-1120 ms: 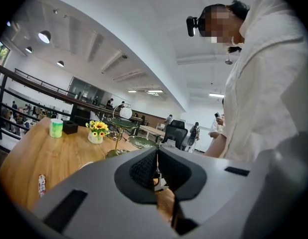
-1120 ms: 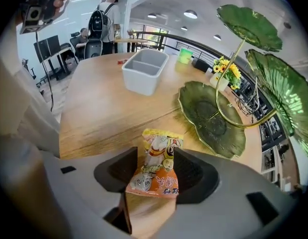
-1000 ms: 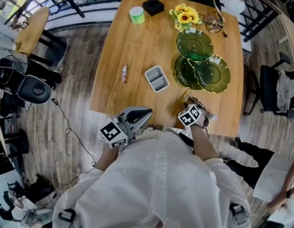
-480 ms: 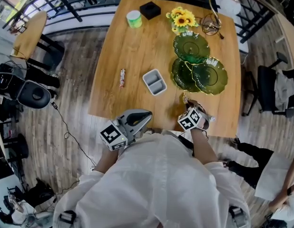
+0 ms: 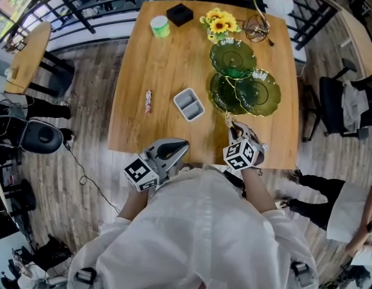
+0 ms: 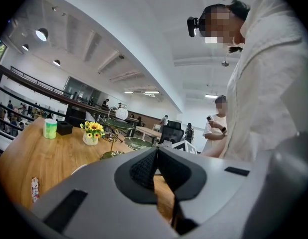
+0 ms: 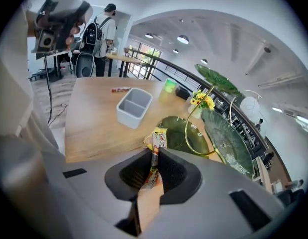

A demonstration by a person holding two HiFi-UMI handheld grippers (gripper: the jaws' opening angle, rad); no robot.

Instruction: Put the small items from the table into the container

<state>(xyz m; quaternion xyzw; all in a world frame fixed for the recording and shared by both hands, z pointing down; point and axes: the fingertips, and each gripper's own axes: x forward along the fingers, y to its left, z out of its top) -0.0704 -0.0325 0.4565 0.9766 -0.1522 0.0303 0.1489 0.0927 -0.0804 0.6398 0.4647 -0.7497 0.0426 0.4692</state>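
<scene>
In the head view, the left gripper [image 5: 183,146] was just off the near edge of the tabletop [image 5: 174,65], left of its middle. The right gripper [image 5: 236,128] was over the near right part of the tabletop with a snack packet [image 5: 230,121] at its tip. The grey two-compartment container [image 5: 189,104] sat on the middle of the tabletop, a little toward the near edge. A candy bar [image 5: 148,101] lay by the left edge. A green cup [image 5: 159,26], a black box [image 5: 179,14] and sunflowers [image 5: 219,24] stood along the far edge, and green plates [image 5: 233,58] filled the right half.

In the left gripper view, the tongs [image 6: 156,151] were pressed together with nothing between them. The candy bar [image 6: 35,189] lay on the wood at lower left.

In the right gripper view, the tongs [image 7: 155,158] were clamped on the snack packet [image 7: 157,139], whose end stuck out past the tips. The container [image 7: 134,107] stood well apart from it, farther along the tabletop, and the candy bar [image 7: 120,89] lay beyond the container.
</scene>
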